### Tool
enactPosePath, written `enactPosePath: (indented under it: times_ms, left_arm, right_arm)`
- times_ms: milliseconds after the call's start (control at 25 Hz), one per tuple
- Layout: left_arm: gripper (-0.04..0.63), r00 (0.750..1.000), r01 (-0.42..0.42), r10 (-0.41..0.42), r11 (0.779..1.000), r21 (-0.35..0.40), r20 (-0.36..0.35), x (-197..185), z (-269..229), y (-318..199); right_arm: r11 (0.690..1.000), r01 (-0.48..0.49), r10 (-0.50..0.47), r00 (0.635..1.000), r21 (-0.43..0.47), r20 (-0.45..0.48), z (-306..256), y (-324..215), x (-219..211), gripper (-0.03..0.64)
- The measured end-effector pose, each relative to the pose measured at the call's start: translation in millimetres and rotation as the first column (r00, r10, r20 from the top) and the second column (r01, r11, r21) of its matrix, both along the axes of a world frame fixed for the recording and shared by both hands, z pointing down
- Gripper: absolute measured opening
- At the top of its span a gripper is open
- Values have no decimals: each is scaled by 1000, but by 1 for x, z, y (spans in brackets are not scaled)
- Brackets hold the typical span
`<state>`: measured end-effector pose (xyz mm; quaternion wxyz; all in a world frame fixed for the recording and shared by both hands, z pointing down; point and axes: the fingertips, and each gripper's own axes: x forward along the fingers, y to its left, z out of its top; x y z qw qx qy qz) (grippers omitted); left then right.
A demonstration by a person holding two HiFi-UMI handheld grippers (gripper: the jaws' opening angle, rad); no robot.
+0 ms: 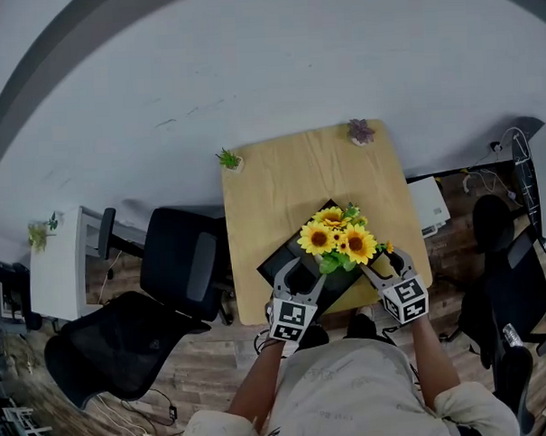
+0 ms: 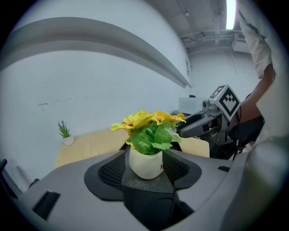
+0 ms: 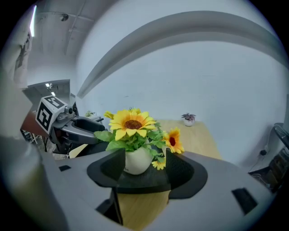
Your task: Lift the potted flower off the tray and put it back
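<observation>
The person wears a pale grey shirt (image 1: pixel 353 390) with loose, light sleeves (image 1: pixel 471 404); the left gripper (image 1: pixel 303 276) and the right gripper (image 1: pixel 386 269) look alike; each has a smooth matt grey body and two curved grey jaws; the jaws are lined with black pads (image 2: pixel 109 170) of fine mesh texture; behind the jaws of each sits a white cube (image 1: pixel 293 318) printed with black square markers; small black rectangles (image 3: pixel 244 198) are set into the grey shell.
</observation>
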<state>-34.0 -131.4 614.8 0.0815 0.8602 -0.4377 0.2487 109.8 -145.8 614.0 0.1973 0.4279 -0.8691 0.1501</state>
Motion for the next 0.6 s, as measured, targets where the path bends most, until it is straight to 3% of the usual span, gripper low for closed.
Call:
enactPosePath:
  times_ms: [600]
  left_arm:
    - [256,997,35,-22,987,158,-79,-3,-72,-21]
  right_arm:
    - [988,-36,26,997,149,71,-70,-21,8,279]
